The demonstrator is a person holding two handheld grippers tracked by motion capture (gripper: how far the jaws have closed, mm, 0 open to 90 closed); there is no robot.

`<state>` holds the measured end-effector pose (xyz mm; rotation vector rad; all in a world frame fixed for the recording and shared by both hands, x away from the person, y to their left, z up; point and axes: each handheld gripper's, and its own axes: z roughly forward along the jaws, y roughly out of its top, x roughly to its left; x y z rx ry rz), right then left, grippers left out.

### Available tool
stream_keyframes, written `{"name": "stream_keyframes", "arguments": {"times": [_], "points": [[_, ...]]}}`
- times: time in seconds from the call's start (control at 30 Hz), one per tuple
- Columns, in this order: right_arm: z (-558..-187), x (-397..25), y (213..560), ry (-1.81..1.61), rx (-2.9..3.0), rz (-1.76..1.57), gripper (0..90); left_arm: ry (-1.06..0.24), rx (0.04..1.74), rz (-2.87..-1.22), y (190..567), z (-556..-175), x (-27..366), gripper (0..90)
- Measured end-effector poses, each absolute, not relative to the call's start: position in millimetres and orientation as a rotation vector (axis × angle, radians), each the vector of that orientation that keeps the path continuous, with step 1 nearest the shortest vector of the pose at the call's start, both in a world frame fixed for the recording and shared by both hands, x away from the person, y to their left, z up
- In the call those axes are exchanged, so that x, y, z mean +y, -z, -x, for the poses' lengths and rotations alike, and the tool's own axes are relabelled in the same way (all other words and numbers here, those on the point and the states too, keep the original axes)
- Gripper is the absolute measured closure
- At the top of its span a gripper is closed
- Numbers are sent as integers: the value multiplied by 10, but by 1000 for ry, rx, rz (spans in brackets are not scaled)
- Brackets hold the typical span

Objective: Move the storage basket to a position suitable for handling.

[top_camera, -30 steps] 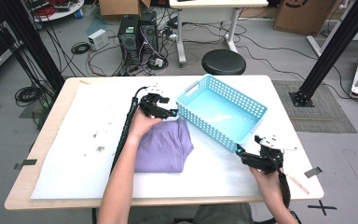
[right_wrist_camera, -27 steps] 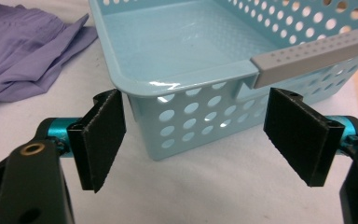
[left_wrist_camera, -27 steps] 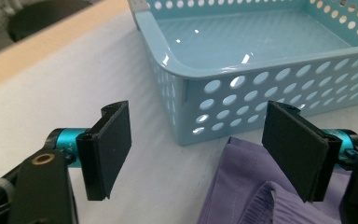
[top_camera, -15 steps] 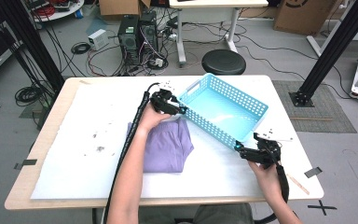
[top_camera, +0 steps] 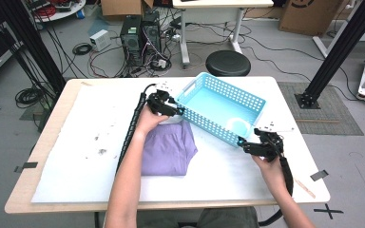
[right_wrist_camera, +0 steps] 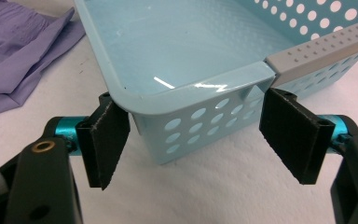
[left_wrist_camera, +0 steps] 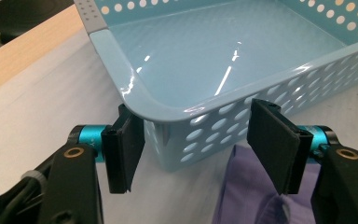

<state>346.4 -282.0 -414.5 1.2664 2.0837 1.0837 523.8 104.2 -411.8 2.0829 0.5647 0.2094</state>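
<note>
Light blue plastic basket [top_camera: 221,107], perforated walls, grey handle strips on the short ends, empty and upright, set diagonally on the table's white sheet. Folded purple cloth [top_camera: 167,149] lies flat just beside its near-left corner, edge touching the wall.

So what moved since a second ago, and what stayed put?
The left hand-held gripper moved off the purple cloth up to the near-left corner of the blue basket, jaws open around it. The right hand-held gripper moved up and inward to the near-right corner, also open. Neither has clamped yet. The cloth and the table stayed put; the basket looks about the same.
</note>
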Motion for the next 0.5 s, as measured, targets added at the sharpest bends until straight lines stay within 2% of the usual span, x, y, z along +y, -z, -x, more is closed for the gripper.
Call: {"name": "stream_keyframes", "arguments": {"times": [0.5], "points": [[-3972,-2537,4050,-1105,2234,-1189,244,-264,679,-2020,4115,-5090,1599,361]]}}
